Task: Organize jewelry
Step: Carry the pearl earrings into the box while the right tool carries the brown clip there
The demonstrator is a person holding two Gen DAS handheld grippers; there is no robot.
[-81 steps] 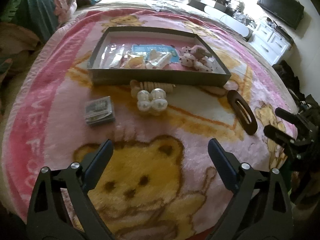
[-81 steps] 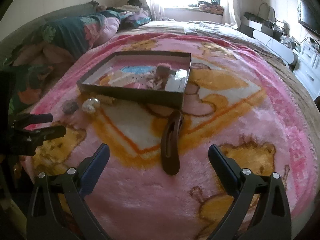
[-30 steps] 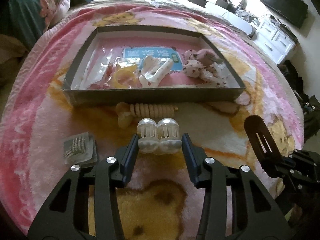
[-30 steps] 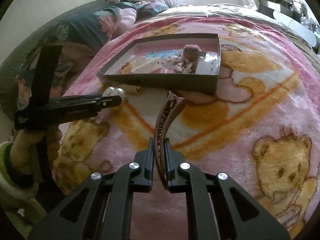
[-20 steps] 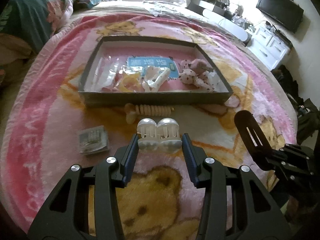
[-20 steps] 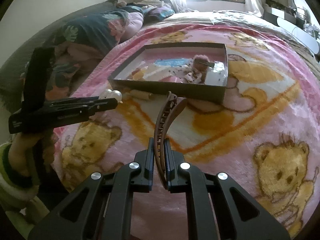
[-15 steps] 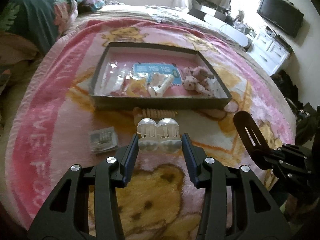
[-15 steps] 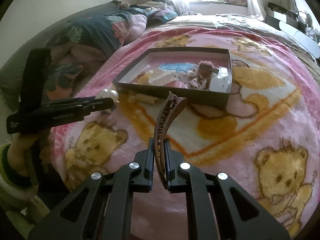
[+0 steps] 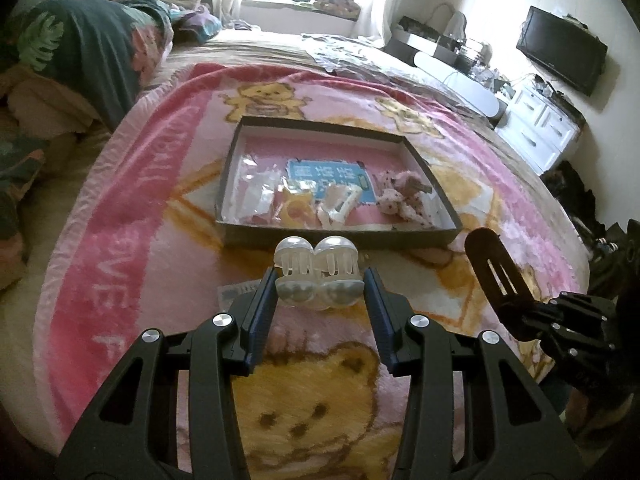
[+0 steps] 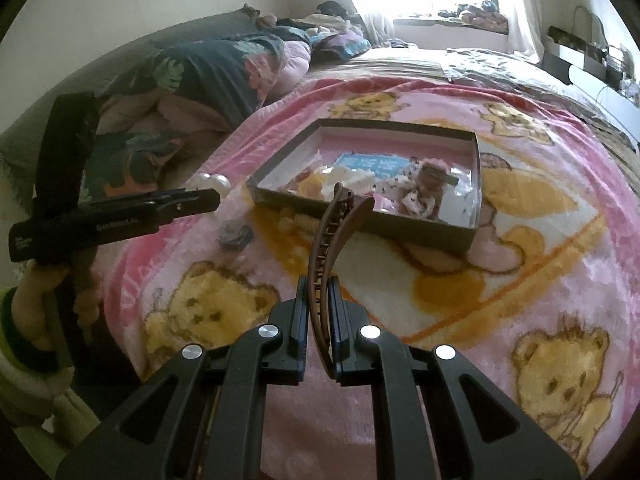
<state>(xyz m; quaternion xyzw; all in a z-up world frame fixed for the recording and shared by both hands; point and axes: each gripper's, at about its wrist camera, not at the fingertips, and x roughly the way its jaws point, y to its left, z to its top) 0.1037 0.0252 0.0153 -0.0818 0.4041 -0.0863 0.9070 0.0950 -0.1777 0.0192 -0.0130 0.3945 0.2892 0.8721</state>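
**Kid:** What do you have in your tongs right now?

**Helper:** Your left tongs (image 9: 320, 294) are pinching the white pearly clip (image 9: 316, 276). It is up off the blanket (image 9: 132, 248), just near the front wall of the box (image 9: 340, 237). Your right tongs (image 10: 320, 320) are pressed tight on the brown hair clip (image 10: 330, 248). It stands up on its edge between the two sides, also in the air.

**Kid:** So is the job done?

**Helper:** Not yet. I think you are about halfway. The box already holds some things: a yellow ring (image 9: 296, 210), white clips (image 9: 340, 204), a spotted pink bow (image 9: 400, 196) on the right side, and some clear bags (image 9: 256, 188) on the left side. A blue card (image 9: 326, 178) lies under them.

**Kid:** What is left to do?

**Helper:** You need to put both of the clips you hold into the box. There looks to be bare room at the far side of it. Then two more things lie on the blanket, near the box's front left corner: a cream coil hair tie (image 10: 298, 220) and a small packet (image 10: 236, 236).

**Kid:** Can I see them from the left side too?

**Helper:** Only a corner of the packet. The left tongs hide most of it, and the pearly clip hides the coil tie.
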